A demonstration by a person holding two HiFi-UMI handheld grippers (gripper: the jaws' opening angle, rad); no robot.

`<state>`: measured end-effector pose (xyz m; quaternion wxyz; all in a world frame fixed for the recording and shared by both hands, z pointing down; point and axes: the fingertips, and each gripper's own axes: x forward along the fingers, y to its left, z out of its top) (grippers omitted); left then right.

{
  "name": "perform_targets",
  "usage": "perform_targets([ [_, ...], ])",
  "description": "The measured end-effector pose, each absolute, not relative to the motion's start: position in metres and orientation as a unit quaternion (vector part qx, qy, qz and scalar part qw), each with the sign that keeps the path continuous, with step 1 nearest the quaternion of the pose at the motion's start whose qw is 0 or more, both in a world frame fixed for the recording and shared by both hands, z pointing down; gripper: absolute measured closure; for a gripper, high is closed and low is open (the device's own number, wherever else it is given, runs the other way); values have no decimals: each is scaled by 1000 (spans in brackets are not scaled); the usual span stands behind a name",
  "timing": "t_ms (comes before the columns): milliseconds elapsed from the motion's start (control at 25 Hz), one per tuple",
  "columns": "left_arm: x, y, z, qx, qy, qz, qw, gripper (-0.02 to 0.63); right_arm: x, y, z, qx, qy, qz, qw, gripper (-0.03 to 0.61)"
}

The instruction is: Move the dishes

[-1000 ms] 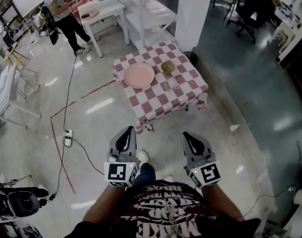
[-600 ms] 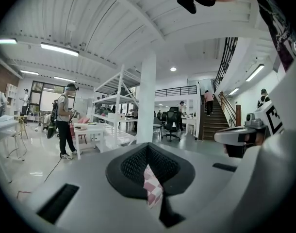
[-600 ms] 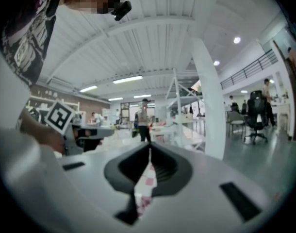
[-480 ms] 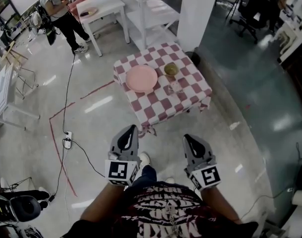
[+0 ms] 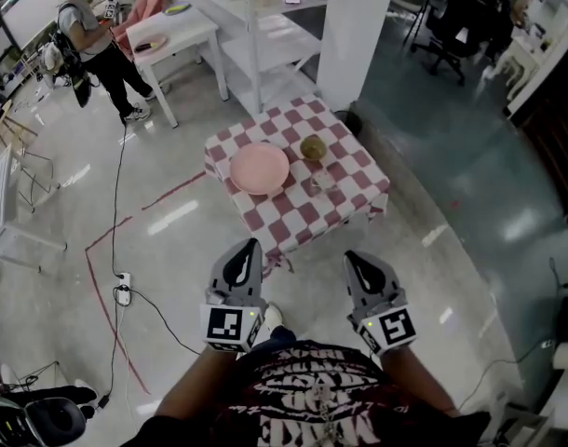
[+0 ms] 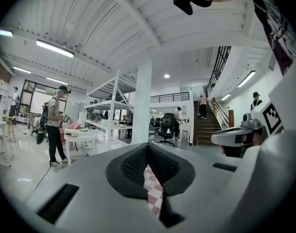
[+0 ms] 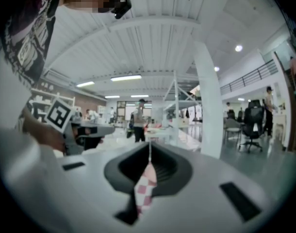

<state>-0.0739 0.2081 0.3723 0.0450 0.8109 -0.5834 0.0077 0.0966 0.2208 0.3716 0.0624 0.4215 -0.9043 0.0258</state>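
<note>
A low table (image 5: pixel 349 186) with a red-and-white checked cloth stands ahead of me. On it lie a pink plate (image 5: pixel 260 168), an olive-green bowl (image 5: pixel 312 147) and a clear glass (image 5: pixel 323 182). My left gripper (image 5: pixel 250 245) and right gripper (image 5: pixel 352 256) are held side by side, level, just short of the table's near edge. Both are shut and empty. In the left gripper view the left gripper (image 6: pixel 148 163) shows only a sliver of the checked cloth through its slit. The right gripper (image 7: pixel 149 155) shows the same in the right gripper view.
A white pillar (image 5: pixel 354 26) rises just behind the table, with white shelving and tables (image 5: pixel 251 26) to its left. A person (image 5: pixel 88 35) stands at the far left. A cable with a power strip (image 5: pixel 124 285) and red tape lines (image 5: pixel 100 277) run along the floor on my left.
The table and the floor have slid a little towards me in the head view as I walk forward. Both grippers travel with me and stay shut.
</note>
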Motion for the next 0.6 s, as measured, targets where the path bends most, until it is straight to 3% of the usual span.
perform_targets([
  [600,-99,172,373,841,-537,-10,64,588,47,211,357,425,-902,-10,76,543],
])
